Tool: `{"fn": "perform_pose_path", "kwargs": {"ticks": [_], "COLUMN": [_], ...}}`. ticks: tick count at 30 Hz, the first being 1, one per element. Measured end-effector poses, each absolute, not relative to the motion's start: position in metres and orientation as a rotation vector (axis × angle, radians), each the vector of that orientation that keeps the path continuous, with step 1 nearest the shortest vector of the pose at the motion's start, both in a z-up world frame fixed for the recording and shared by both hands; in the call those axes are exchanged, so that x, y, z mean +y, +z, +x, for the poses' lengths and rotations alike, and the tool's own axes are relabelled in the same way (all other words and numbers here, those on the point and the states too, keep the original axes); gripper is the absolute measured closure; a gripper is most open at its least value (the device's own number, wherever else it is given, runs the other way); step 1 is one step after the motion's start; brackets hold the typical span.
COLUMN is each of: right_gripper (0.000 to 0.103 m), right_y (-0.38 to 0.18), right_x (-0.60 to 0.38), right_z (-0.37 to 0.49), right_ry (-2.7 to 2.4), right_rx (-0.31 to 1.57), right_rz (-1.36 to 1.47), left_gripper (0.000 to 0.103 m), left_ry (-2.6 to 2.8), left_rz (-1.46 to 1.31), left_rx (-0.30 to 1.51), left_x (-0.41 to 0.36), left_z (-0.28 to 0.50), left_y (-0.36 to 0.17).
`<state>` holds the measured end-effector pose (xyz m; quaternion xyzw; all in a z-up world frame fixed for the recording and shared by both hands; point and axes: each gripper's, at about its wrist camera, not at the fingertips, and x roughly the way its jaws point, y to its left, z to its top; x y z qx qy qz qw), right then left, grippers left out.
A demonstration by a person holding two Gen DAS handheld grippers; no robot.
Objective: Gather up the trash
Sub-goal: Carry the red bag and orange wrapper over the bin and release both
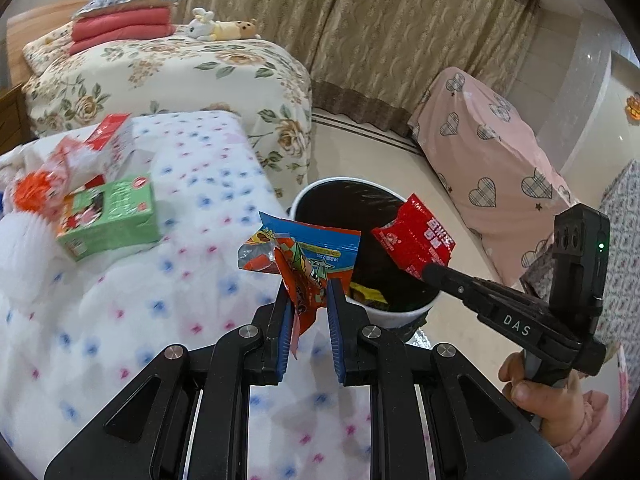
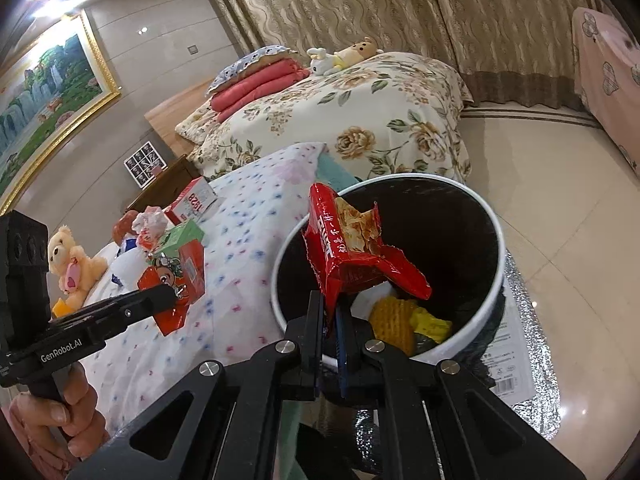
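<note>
My left gripper (image 1: 310, 290) is shut on a crumpled blue and orange snack wrapper (image 1: 308, 246), held over the bed's edge just beside the bin. The white trash bin (image 1: 400, 314) with a black liner stands on the floor by the bed. My right gripper (image 1: 429, 270) is shut on a torn red snack wrapper (image 1: 416, 240) over the bin's mouth. In the right wrist view, the right gripper (image 2: 330, 304) pinches the red wrapper (image 2: 352, 248) above the bin (image 2: 468, 332), which holds yellow trash (image 2: 394, 316). The left gripper (image 2: 170, 290) carries its wrapper (image 2: 170, 308) at the left.
On the dotted blanket (image 1: 160, 280) lie a green carton (image 1: 112, 216), a red and white box (image 1: 112, 136) and a crumpled plastic bag (image 1: 44, 188). A teddy bear (image 2: 74, 264) sits further back. A silver mat (image 2: 532, 360) lies under the bin. Pink-covered furniture (image 1: 480, 152) stands across the floor.
</note>
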<state>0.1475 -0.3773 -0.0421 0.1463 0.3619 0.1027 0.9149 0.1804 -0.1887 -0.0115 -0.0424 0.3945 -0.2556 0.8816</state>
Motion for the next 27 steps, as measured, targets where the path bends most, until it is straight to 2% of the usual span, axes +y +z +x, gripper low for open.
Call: {"fn": "perform_pose_path", "kwargs": {"ticks": [22,27], "right_gripper": [0.097,0.093], "right_y": [-0.048,-0.051], "right_x": [-0.412,-0.414], "right_z": [0.168,0.173], "right_ry": [0.176,0.173], "right_rx": [0.786,0.801], "right_rz": [0.336,0.349], "left_gripper": [0.087,0.087], "left_ry": [-0.601,-0.608], "left_rz": [-0.007,-0.009], "left_rx": [0.845,0.859], "left_x": [-0.248,-0.251], "left_z": [0.214,0.219], "left_y": [-0.019,-0.023]}}
